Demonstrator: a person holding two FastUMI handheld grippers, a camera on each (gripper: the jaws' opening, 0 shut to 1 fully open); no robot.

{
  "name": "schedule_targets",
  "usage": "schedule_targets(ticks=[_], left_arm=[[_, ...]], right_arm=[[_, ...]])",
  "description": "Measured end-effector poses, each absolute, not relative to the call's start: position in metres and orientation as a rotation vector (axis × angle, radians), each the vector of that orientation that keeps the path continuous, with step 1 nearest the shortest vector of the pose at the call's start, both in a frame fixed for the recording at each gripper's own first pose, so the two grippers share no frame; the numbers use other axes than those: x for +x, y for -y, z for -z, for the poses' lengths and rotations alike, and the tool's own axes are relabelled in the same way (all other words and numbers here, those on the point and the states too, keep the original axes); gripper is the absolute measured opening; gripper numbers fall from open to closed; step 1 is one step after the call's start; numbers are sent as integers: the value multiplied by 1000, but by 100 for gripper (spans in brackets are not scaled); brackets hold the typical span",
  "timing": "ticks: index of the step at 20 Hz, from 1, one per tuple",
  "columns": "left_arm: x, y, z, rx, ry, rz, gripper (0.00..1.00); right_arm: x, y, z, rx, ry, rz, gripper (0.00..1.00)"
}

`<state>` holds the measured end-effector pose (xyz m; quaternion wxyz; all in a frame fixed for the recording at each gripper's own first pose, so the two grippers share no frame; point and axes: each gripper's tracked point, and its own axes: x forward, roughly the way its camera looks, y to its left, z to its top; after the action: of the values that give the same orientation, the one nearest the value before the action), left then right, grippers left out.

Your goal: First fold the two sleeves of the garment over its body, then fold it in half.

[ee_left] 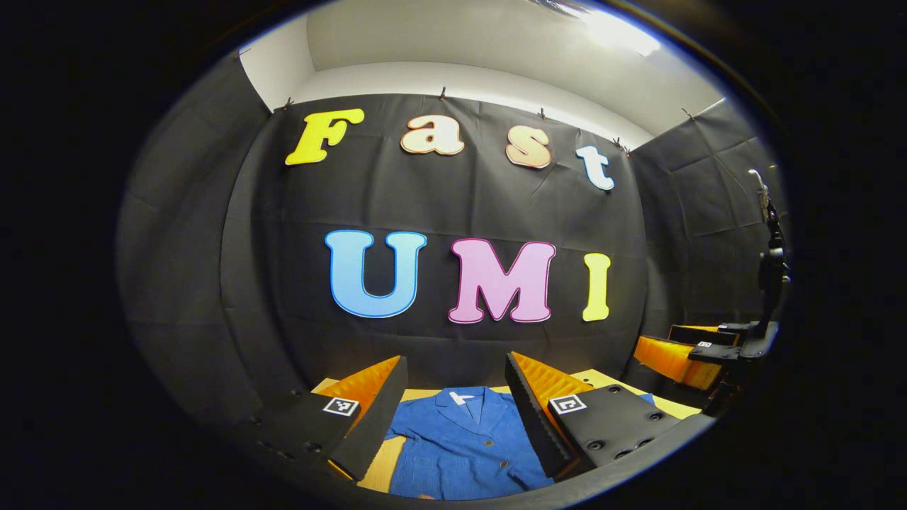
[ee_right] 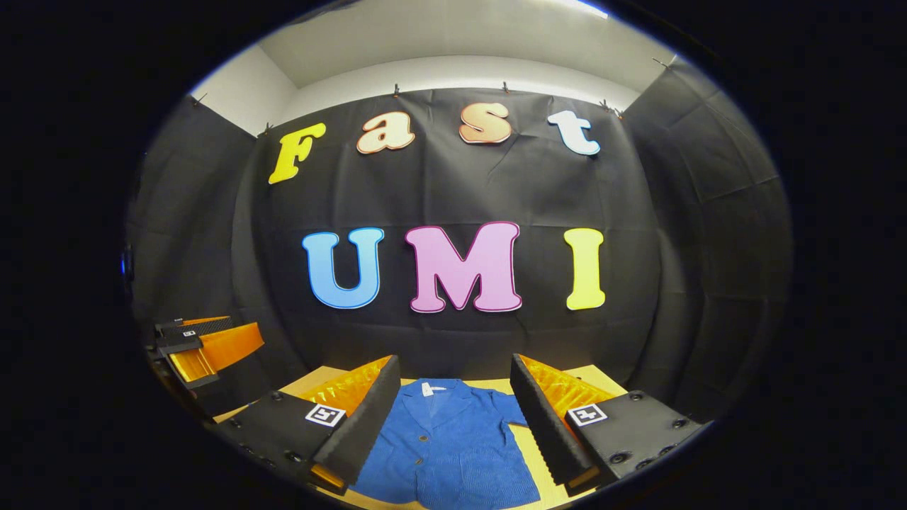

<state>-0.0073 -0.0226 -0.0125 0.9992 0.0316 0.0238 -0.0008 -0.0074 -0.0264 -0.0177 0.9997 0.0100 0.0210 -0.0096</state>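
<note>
Lying flat on the wooden table [ee_right: 545, 471], the blue jacket [ee_right: 446, 446] has its collar toward the far edge, a small white neck label [ee_right: 427, 389] too tiny to read and 2 buttons down the front. Left gripper [ee_left: 453, 418] and right gripper [ee_right: 453, 418] hover above it, both spread wide, holding nothing

Jacket [ee_left: 460, 443]: hem cut off by the lower edge, sleeves hidden behind the jaws.
Table [ee_right: 528, 443]: mostly covered.
</note>
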Motion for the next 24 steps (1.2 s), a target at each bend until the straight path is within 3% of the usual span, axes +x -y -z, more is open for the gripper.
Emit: schedule_targets(ticks=[18, 23, 24], left_arm=[[27, 49, 43, 62, -94, -66, 80], [46, 61, 64, 52, -129, -72, 80], [50, 63, 67, 51, -135, -74, 80]], right_arm=[[45, 86, 92, 32, -191, 8, 98], [69, 138, 132, 46, -267, 82, 94], [72, 150, 142, 67, -291, 106, 98]])
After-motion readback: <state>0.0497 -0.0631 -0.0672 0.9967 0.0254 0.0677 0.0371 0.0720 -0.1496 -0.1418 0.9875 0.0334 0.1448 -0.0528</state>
